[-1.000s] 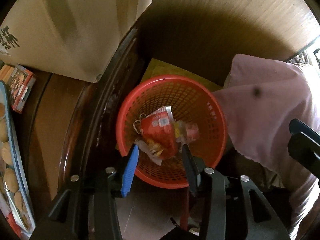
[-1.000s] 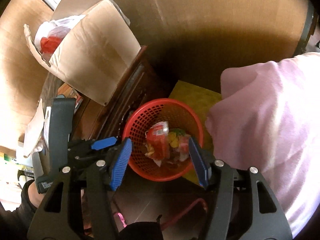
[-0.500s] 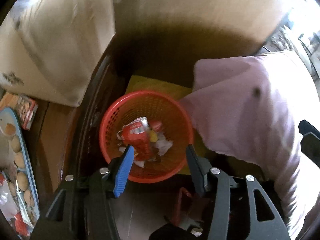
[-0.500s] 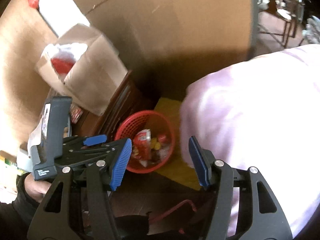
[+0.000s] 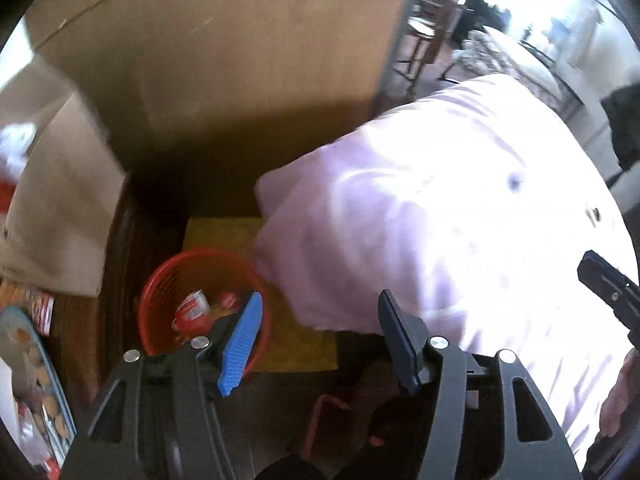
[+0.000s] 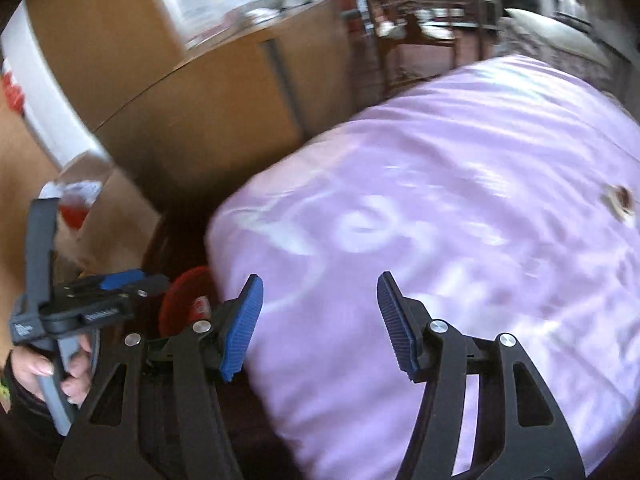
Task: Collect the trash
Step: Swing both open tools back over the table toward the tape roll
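Two grippers, both empty: left gripper (image 5: 320, 334) jaws opening, right gripper (image 6: 320, 320) jaws apart. Red basket (image 5: 168, 292) of wrappers (image 5: 192, 312) (blurred) lay half hidden behind lilac cloth (image 6: 440, 220).

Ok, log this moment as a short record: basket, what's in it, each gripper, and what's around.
basket: red mesh basket on the floor, standing partly on a yellow mat
contents: a red wrapper and other small packets, too blurred to name
left gripper: nothing between its pads, jaws opening
right gripper: open, empty, over the pink cloth
beside basket: dark wooden furniture with a cardboard box on it
image quality: both views blurred
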A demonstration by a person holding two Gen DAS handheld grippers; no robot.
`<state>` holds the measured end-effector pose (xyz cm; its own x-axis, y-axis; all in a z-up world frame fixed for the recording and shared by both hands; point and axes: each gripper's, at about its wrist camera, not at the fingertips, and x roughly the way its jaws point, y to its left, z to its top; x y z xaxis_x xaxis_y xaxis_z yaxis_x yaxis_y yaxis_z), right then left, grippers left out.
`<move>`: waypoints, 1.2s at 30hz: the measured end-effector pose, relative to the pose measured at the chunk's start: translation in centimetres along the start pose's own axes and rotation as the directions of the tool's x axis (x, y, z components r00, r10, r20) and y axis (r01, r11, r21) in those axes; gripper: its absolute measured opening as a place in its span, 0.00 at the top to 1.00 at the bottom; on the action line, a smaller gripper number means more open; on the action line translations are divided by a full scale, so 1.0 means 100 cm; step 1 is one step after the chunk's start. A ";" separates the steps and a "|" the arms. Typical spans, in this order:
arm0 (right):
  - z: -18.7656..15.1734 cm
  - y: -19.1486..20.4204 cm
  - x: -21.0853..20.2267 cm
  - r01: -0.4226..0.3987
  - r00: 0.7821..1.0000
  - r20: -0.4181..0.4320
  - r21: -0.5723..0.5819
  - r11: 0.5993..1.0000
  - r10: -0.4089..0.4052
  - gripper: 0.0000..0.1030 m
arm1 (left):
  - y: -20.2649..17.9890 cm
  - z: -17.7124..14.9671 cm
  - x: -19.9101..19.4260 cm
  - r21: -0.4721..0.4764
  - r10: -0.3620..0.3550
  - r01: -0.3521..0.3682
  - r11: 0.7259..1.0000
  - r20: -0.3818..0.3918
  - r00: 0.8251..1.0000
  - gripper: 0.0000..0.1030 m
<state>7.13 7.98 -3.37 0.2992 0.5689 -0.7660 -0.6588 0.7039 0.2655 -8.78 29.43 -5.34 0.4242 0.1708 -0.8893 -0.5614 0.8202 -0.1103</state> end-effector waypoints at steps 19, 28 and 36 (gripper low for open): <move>-0.040 -0.211 -0.073 0.219 0.970 0.036 0.315 0.923 -0.242 0.43 | -0.232 0.024 0.023 0.306 -0.231 0.235 0.923 -0.049 0.972 0.38; -0.027 -0.266 -0.075 0.262 0.956 0.035 0.340 0.903 -0.290 0.43 | -0.304 0.034 0.052 0.374 -0.240 0.259 0.891 -0.098 0.966 0.37; 0.011 -0.300 -0.055 0.277 0.952 0.041 0.303 0.912 -0.303 0.54 | -0.349 0.042 0.074 0.418 -0.234 0.268 0.868 -0.133 0.963 0.37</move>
<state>25.98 -15.75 -6.48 0.5125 0.3460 -0.7859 -0.3089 0.9282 0.2072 16.97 4.41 -6.21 0.4454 -0.0996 -0.8898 -0.0765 0.9859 -0.1487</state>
